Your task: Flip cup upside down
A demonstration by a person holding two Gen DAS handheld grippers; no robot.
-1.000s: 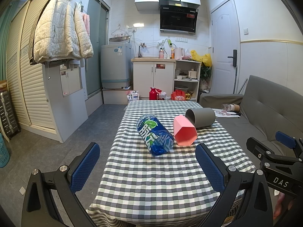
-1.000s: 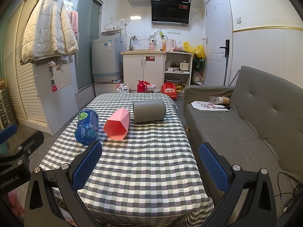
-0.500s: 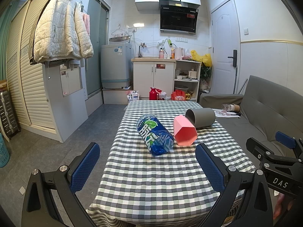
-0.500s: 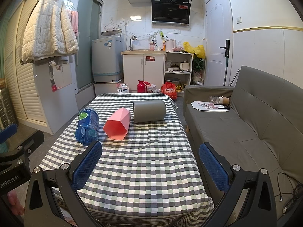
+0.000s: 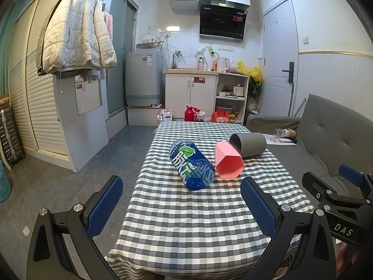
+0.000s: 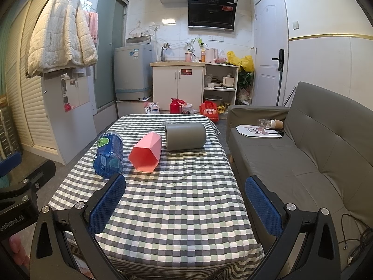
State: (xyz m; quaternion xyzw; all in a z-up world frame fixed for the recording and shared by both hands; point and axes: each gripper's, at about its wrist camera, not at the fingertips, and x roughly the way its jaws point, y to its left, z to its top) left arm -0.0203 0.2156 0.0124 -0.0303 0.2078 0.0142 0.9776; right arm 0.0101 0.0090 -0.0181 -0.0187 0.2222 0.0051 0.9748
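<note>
Three cups lie on their sides on the checked tablecloth (image 5: 186, 221) (image 6: 177, 210). Leftmost is a blue printed cup (image 5: 192, 164) (image 6: 108, 155), then a pink hexagonal cup (image 5: 227, 159) (image 6: 146, 151), and a grey round cup (image 5: 248, 144) (image 6: 185, 136) farthest back. My left gripper (image 5: 181, 200) stands open over the table's near left edge, short of the blue cup. My right gripper (image 6: 185, 198) stands open over the near half of the table, nothing between its blue pads. Each gripper also shows at the edge of the other's view.
A grey sofa (image 6: 314, 154) runs along the table's right side, with papers and a paper cup on its seat. The floor (image 5: 70, 175) lies to the left, with a louvred wardrobe and a hanging jacket. Kitchen cabinets and a washing machine stand beyond the table's far end.
</note>
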